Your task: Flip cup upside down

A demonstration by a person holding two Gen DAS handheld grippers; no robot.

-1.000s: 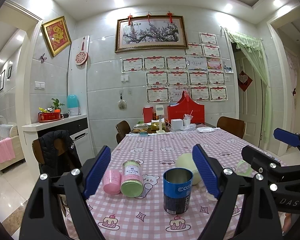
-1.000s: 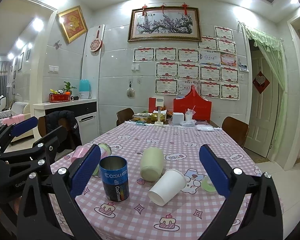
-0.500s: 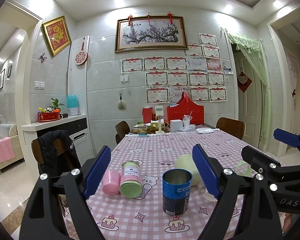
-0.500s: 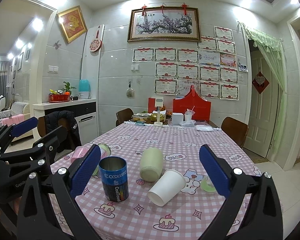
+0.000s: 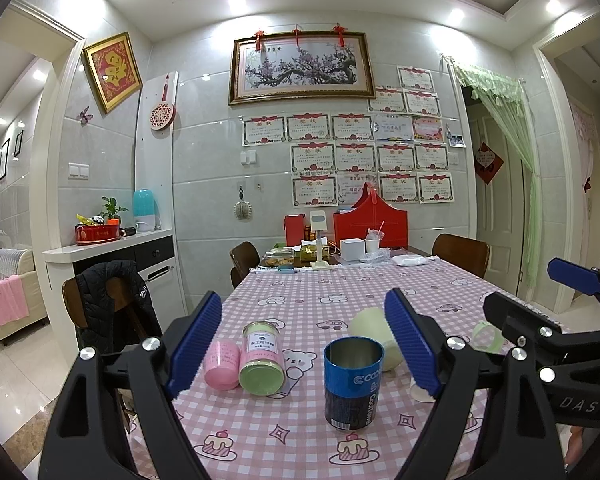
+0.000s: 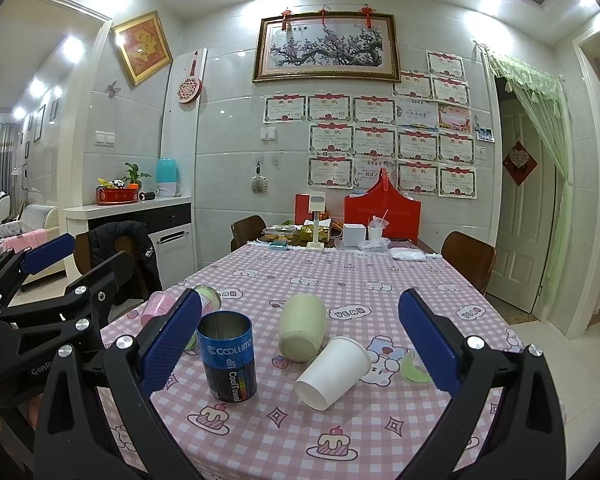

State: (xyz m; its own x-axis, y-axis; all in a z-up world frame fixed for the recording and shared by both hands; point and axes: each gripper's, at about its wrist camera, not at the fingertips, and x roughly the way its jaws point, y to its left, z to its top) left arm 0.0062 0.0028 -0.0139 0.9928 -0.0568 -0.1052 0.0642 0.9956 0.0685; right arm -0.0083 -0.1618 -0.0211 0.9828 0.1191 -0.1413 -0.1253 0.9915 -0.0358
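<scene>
A white paper cup (image 6: 333, 372) lies on its side on the pink checked tablecloth, its mouth toward me; in the left wrist view only its rim (image 5: 418, 392) shows behind a finger. A pale green cup (image 6: 302, 332) (image 5: 374, 336) also lies on its side just behind it. A blue open tin (image 6: 228, 356) (image 5: 353, 384) stands upright. My right gripper (image 6: 300, 348) is open and empty, its fingers either side of the white cup and tin, short of them. My left gripper (image 5: 300, 352) is open and empty above the near table edge.
A green-lidded jar (image 5: 262, 358) and a pink jar (image 5: 222, 364) lie on their sides at the left. A small green lid (image 6: 414, 372) lies right of the paper cup. Boxes and a red bag (image 6: 382, 216) stand at the far end. Chairs flank the table (image 6: 380, 280).
Almost nothing has changed. Both grippers stay open with only a slight drift of view.
</scene>
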